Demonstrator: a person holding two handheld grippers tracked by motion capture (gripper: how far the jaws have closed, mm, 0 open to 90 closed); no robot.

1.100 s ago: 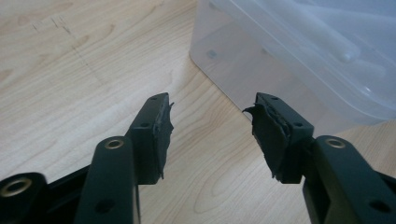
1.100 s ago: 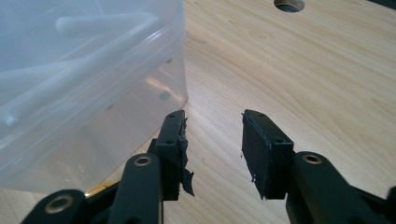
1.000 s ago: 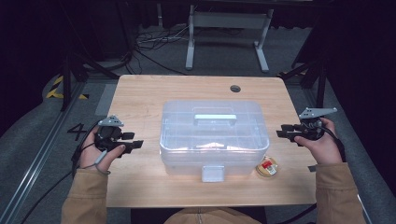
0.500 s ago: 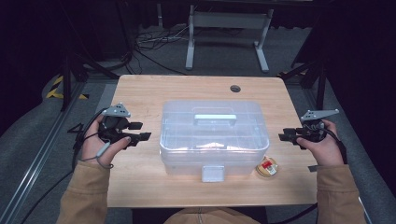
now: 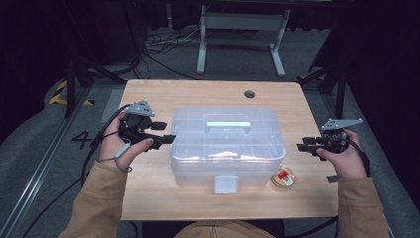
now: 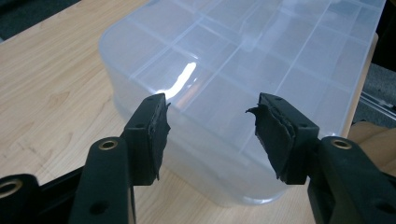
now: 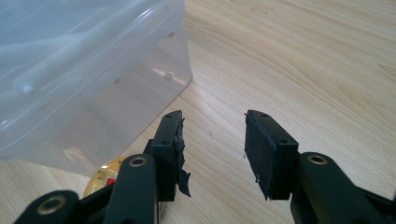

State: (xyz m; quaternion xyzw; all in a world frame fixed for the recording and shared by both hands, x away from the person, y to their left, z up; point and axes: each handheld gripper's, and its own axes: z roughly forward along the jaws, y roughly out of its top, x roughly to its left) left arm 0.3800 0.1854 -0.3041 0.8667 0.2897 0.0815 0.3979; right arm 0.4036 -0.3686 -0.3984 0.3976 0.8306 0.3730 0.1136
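1. Clear storage box, lid closed, at mid-bench.
2. Left gripper: jaws apart and just opening further, empty, near the box's left end.
3. Right gripper: jaws apart, just widening, empty, clear of the box.
4. Judged step: approach; next, both grippers must close in on the box.

We hold both forearms in from the near edge, sleeves apart. Our left gripper sits raised in the left hand, jaws pointing level toward the middle; they have just been opening, standing wide with nothing between the pads. Our right gripper lies low in the right hand, pointing inward; its jaws have just been opening too, nothing between them.
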